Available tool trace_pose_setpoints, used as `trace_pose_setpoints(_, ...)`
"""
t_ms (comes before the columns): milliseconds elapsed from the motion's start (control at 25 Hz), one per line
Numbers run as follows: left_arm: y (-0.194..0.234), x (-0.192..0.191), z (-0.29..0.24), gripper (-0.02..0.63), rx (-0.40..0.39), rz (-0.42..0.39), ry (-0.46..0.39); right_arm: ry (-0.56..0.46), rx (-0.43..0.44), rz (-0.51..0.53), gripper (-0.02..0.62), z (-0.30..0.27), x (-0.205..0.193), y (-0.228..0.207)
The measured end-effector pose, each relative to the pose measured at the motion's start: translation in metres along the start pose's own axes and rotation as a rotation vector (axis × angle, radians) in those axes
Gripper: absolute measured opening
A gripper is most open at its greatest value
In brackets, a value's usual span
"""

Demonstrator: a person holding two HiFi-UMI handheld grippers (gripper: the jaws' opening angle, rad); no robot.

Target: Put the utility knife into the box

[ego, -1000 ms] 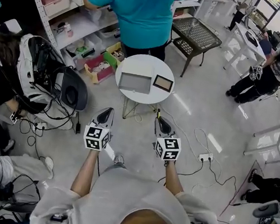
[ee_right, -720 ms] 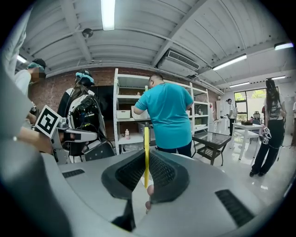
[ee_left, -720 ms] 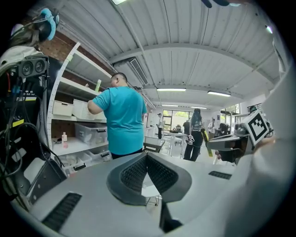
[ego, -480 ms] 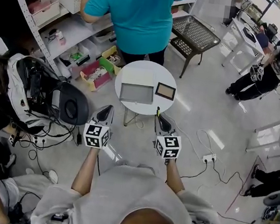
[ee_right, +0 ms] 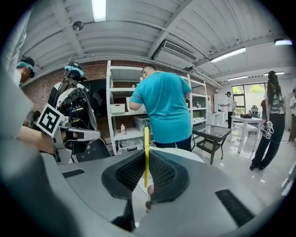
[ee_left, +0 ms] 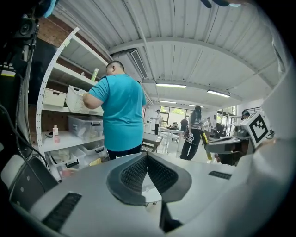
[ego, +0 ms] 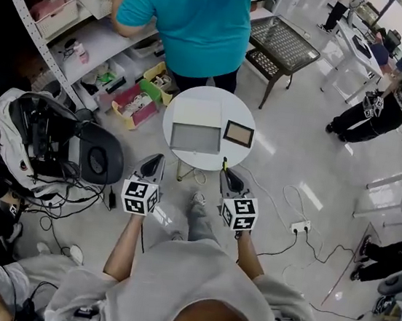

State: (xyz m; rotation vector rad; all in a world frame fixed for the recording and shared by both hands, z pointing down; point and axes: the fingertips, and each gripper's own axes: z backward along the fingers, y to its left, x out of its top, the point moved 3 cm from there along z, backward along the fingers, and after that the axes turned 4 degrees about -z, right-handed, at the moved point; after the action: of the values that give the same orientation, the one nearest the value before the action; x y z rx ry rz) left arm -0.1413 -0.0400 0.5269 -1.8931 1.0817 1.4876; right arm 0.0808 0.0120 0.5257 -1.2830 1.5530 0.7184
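A person in a teal shirt [ego: 194,16] stands at the white shelving [ego: 72,25] on the far side. Nearer is a round white table [ego: 212,159] carrying an open grey box [ego: 195,138], with a small dark frame [ego: 238,133] just right of it. Both grippers are held near the table's near rim. The left gripper [ego: 153,161] has its jaws pressed together, nothing between them. The right gripper [ego: 226,174] pinches the yellow utility knife [ee_right: 146,148] upright between its pads, outside the box.
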Motion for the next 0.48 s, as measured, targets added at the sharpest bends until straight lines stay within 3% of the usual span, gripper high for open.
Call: trace_pose_setpoints(480, 0.033, 0.026, -0.090, 0.020, 0.070, 0.017, 0.022, 0.027, 0.095, 0.003, 0.048, -0.094, 0.034, -0.051)
